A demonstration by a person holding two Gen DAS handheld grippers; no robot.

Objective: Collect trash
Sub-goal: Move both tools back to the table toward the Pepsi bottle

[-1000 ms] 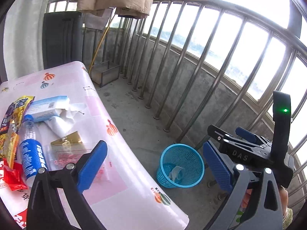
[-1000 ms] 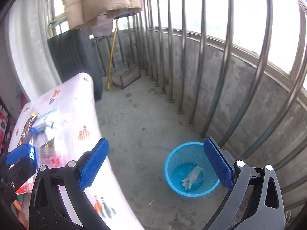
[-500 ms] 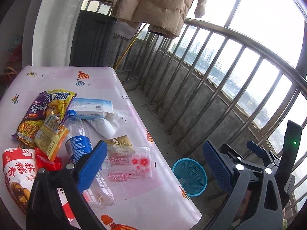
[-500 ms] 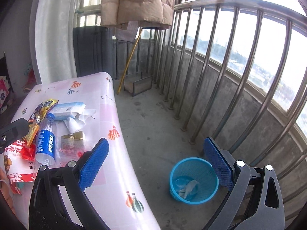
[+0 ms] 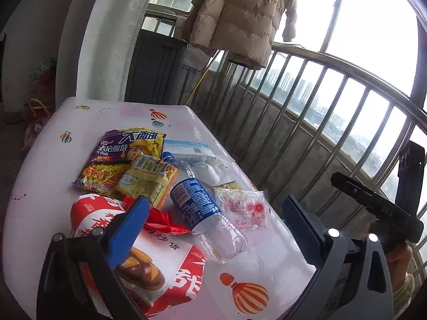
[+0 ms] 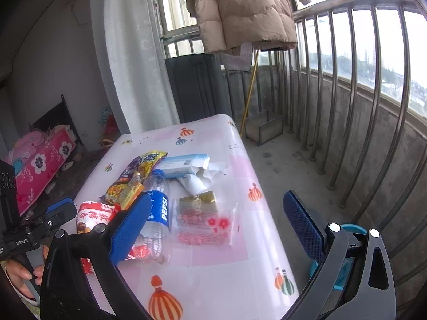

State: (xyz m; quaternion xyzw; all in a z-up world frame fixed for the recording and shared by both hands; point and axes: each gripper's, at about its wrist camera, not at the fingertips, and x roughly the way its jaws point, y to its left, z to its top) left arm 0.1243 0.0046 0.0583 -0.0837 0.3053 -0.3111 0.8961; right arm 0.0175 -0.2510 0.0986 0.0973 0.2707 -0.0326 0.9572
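Trash lies on a table with a pink balloon-print cloth (image 5: 53,138): a clear Pepsi bottle (image 5: 197,208) (image 6: 157,213), a purple noodle packet (image 5: 120,165), a yellow packet (image 5: 146,181), a red-and-white snack bag (image 5: 165,266), a clear bag with red flowers (image 5: 245,208) (image 6: 205,226), a blue-white tissue pack (image 6: 184,164). My left gripper (image 5: 213,232) is open and empty, just above the bottle. My right gripper (image 6: 216,226) is open and empty over the table's near part. The blue bin (image 6: 355,229) shows only as a rim behind the right finger.
A steel balcony railing (image 6: 355,106) runs along the right. A beige down jacket (image 5: 240,16) hangs at the back above a dark cabinet (image 6: 197,85). A metal dustpan (image 6: 264,130) stands on the concrete floor. Pink bedding (image 6: 40,165) lies far left.
Both grippers have swung left and up from the blue bin on the floor towards the table; the trash now fills both views. Both stay open and empty.
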